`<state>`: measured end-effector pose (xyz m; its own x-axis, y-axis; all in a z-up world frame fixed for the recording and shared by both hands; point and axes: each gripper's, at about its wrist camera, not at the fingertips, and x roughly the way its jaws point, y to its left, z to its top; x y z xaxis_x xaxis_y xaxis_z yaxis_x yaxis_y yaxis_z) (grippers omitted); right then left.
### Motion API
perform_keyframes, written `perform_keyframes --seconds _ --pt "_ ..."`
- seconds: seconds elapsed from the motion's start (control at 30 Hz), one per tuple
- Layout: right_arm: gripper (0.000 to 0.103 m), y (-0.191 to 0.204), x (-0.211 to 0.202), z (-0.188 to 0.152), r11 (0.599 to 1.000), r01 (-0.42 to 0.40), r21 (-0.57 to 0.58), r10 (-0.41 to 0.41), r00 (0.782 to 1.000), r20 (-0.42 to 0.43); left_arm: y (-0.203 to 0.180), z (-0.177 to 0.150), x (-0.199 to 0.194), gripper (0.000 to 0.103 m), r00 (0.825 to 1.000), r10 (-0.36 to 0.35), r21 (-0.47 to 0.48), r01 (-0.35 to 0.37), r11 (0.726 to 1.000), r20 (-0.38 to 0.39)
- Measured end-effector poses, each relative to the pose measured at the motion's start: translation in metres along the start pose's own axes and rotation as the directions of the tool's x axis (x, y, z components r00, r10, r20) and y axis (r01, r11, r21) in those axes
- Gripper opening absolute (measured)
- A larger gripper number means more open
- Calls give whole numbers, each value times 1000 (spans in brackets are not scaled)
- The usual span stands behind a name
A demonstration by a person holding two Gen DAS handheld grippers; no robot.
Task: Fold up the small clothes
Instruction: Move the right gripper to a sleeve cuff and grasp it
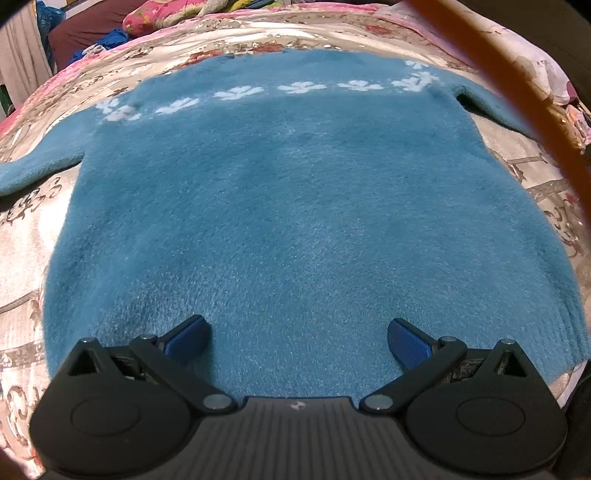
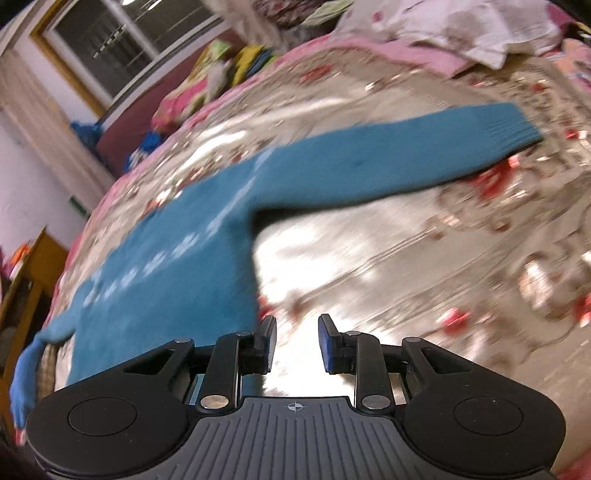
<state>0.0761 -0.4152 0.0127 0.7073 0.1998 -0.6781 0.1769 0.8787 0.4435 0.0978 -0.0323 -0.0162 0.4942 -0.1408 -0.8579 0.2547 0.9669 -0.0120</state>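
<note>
A small teal knitted sweater (image 1: 288, 206) with a row of white flowers across the chest lies flat on a floral bed cover, sleeves spread to both sides. My left gripper (image 1: 298, 338) is wide open and empty, low over the sweater's hem. In the right wrist view the sweater (image 2: 177, 266) lies to the left, with one sleeve (image 2: 406, 155) stretched out to the right. My right gripper (image 2: 297, 341) is partly open and empty, just right of the sweater's side edge, over bare cover. That view is blurred.
The shiny floral bed cover (image 2: 424, 258) runs in all directions. Pillows and piled clothes (image 2: 207, 85) lie at the far end, and a pale cloth (image 2: 461, 33) at the far right. An orange cable (image 1: 517, 92) crosses the left wrist view. A wooden cabinet (image 2: 33, 266) stands left of the bed.
</note>
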Motion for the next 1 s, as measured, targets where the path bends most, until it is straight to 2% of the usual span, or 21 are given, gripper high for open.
perform_keyframes --seconds 0.07,0.2,0.37,0.53,0.7,0.83,1.0 --pt "35 -14 -2 8 1000 12 26 -13 1000 28 0 0 0 103 1000 1 -4 -1 1000 -2" --pt "35 -36 -1 27 995 70 65 -75 994 81 0 -1 0 103 1000 3 -8 -3 1000 3" --pt "35 -74 1 52 979 94 180 -121 982 146 -2 6 0 103 1000 17 -3 -17 1000 -19" --pt "36 -109 16 73 951 120 286 -172 971 164 -13 18 -5 103 999 42 52 -43 998 23" --pt "36 -125 33 89 930 108 350 -180 967 179 -19 48 -8 103 997 -30 35 27 999 72" --pt "36 -135 48 95 906 123 406 -205 964 166 -32 74 -2 103 992 -66 78 57 995 111" --pt "34 -145 45 91 883 95 461 -207 958 199 -46 92 10 103 985 -118 115 104 988 124"
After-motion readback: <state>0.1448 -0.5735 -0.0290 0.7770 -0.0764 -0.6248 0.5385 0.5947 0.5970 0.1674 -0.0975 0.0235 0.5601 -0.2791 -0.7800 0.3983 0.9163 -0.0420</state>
